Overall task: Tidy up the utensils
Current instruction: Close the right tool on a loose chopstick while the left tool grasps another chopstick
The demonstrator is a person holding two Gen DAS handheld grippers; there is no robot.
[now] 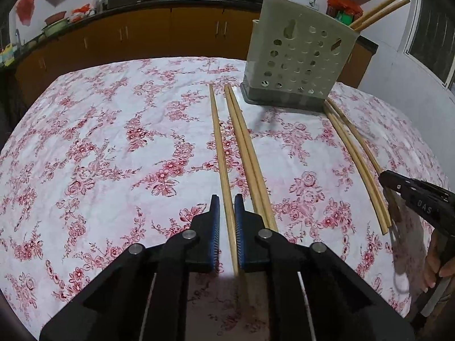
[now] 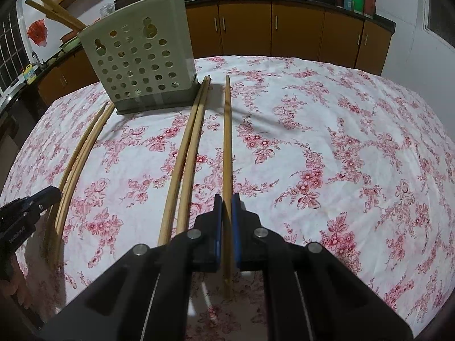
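The left tongs [image 1: 227, 210] are closed around a single pale wooden chopstick [image 1: 220, 147] at lower centre. The right tongs [image 2: 227, 209] likewise grip one lone wooden chopstick [image 2: 227, 142]. Both sticks lie along the floral-clothed surface [image 1: 113, 142]. Just beside lies a touching chopstick pair [image 2: 187, 153]. At upper left of the right view stands a grey-green perforated plastic holder [image 2: 139, 62] with chopsticks inside.

- Chopsticks [image 1: 220, 145]: light wood, smooth.
- Holder [image 1: 298, 56]: matt grey-green plastic with holes.
- Tablecloth [image 1: 113, 142]: flowery cloth, wrinkly.
- Gripper pads [image 1: 216, 227]: blue, ridged.
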